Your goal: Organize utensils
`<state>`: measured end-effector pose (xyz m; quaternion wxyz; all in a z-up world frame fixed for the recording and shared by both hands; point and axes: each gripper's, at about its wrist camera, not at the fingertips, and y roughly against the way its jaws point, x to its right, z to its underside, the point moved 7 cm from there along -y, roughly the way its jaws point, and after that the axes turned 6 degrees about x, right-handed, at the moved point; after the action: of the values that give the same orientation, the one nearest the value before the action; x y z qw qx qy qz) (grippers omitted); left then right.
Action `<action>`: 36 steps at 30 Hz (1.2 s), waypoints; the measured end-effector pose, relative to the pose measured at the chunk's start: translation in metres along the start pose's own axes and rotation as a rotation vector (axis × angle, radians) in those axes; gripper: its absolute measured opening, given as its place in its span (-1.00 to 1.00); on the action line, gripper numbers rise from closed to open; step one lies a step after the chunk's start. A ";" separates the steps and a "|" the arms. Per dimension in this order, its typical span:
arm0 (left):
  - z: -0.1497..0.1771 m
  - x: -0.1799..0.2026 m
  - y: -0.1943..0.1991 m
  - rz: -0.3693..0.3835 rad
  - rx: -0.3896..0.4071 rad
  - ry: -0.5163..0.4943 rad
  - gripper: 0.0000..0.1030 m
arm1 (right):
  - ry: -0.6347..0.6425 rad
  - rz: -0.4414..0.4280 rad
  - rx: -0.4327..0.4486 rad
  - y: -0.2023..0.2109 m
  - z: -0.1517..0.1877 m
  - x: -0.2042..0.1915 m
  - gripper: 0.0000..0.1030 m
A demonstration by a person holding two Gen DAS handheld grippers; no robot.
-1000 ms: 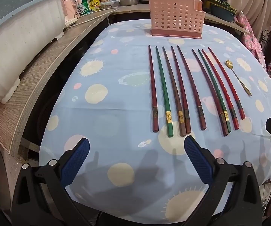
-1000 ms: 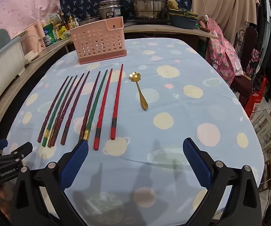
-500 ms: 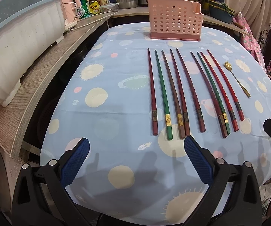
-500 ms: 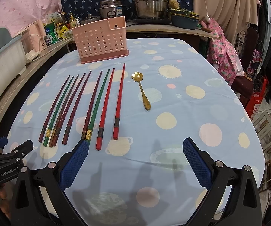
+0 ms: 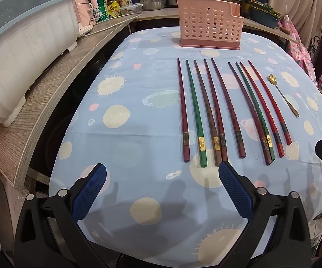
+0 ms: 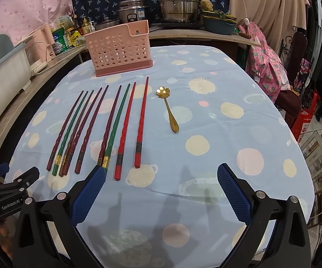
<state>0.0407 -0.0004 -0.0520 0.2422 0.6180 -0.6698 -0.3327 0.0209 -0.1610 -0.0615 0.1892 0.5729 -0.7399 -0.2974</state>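
Chopsticks (image 5: 217, 111), spoon (image 6: 167, 109) all on cloth mid-frame; pink holder (image 5: 210, 25) at top looks unfilled. We see left gripper (image 5: 161, 192), right gripper (image 6: 161, 192) both wide, holding nothing. Nothing sorted yet.

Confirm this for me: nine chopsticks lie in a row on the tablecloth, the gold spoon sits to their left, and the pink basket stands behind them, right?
Not quite. The gold spoon lies to the right of the chopsticks, not the left; the right wrist view shows it clearly. Nine chopsticks in a row and the pink basket behind them are correct.
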 end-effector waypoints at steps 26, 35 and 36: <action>0.001 0.000 0.005 0.007 0.009 0.002 0.86 | -0.018 -0.015 0.002 0.006 0.000 0.002 0.87; -0.001 0.002 0.006 0.009 0.014 0.003 0.86 | -0.018 -0.011 0.006 0.006 0.000 0.004 0.87; 0.000 0.001 0.006 0.010 0.013 0.003 0.86 | -0.019 -0.010 0.006 0.006 0.000 0.004 0.87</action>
<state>0.0366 -0.0017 -0.0471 0.2408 0.6168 -0.6745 -0.3265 0.0160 -0.1639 -0.0578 0.1788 0.5745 -0.7397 -0.3014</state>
